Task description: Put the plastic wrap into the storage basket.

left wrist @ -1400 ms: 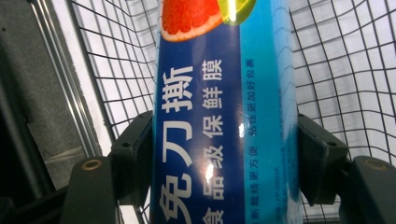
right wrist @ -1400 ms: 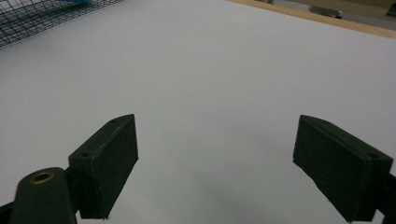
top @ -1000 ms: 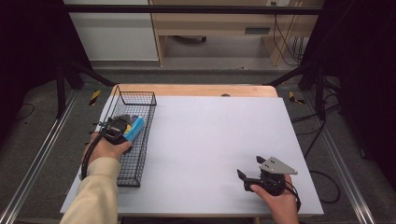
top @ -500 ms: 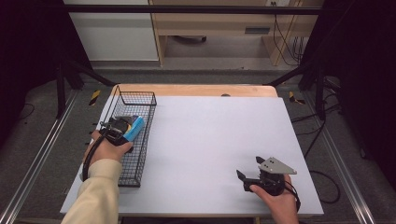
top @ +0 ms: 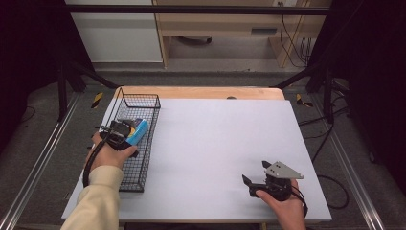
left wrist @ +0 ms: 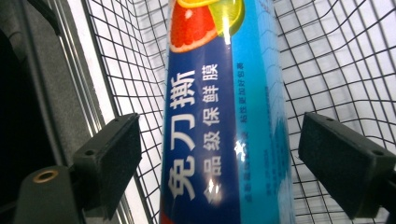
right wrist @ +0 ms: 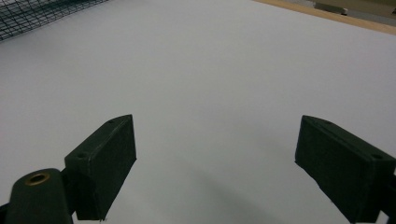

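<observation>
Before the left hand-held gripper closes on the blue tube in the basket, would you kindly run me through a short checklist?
1. Left hand-held gripper open: ok.
2. Blue tube between its jaws, gaps both sides: ok.
3. Tube lies inside the wire basket: ok.
4. Jaws clear of the basket mesh: cannot tell.
5. Right hand-held gripper open, over the bare white table, away from the basket: ok.

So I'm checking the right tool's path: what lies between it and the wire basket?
Nothing: in the high view, bare white tabletop separates the right tool from the wire basket.
</observation>
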`<state>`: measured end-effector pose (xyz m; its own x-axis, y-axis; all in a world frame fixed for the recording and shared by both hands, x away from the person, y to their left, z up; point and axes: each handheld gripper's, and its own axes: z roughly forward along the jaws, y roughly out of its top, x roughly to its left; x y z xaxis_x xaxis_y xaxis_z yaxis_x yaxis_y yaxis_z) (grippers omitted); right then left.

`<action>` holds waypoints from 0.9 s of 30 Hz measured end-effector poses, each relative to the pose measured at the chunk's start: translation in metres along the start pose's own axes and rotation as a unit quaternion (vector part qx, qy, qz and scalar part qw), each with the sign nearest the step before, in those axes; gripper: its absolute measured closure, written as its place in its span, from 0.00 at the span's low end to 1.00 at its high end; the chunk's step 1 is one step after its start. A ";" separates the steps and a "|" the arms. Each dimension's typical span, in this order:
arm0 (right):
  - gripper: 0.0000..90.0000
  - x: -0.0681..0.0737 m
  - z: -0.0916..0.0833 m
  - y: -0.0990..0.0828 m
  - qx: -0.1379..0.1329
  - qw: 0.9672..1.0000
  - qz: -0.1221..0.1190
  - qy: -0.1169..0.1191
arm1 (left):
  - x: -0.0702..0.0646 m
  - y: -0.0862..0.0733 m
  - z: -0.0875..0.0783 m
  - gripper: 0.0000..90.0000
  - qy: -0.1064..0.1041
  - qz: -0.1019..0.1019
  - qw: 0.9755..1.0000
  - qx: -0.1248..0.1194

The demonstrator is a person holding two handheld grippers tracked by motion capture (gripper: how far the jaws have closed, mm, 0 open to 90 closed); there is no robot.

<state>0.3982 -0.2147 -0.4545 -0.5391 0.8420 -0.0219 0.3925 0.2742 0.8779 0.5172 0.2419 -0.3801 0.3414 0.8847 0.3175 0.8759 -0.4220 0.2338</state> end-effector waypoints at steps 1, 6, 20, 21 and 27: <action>0.14 0.000 0.000 0.000 0.000 1.000 0.000 0.000 | 0.000 -0.001 -0.003 0.14 0.000 0.001 1.000 -0.006; 0.13 0.000 0.000 0.000 0.000 1.000 -0.001 0.001 | 0.002 -0.010 -0.021 0.11 0.000 -0.001 0.999 -0.044; 0.07 -0.002 0.000 0.000 0.000 1.000 -0.001 -0.011 | -0.011 -0.020 -0.068 0.07 -0.024 0.023 0.989 -0.143; 0.07 -0.002 0.000 0.000 0.000 1.000 -0.001 -0.010 | -0.014 -0.021 -0.071 0.07 -0.027 0.025 0.988 -0.150; 0.06 -0.002 0.000 0.000 0.001 1.000 -0.001 -0.012 | -0.036 -0.020 -0.084 0.07 -0.048 0.050 0.979 -0.191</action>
<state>0.3996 -0.2161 -0.4542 -0.5220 0.8523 -0.0351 0.3928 0.2767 0.8770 0.4590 0.2016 -0.3187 0.4653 0.8420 0.2731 0.6509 -0.5345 0.5391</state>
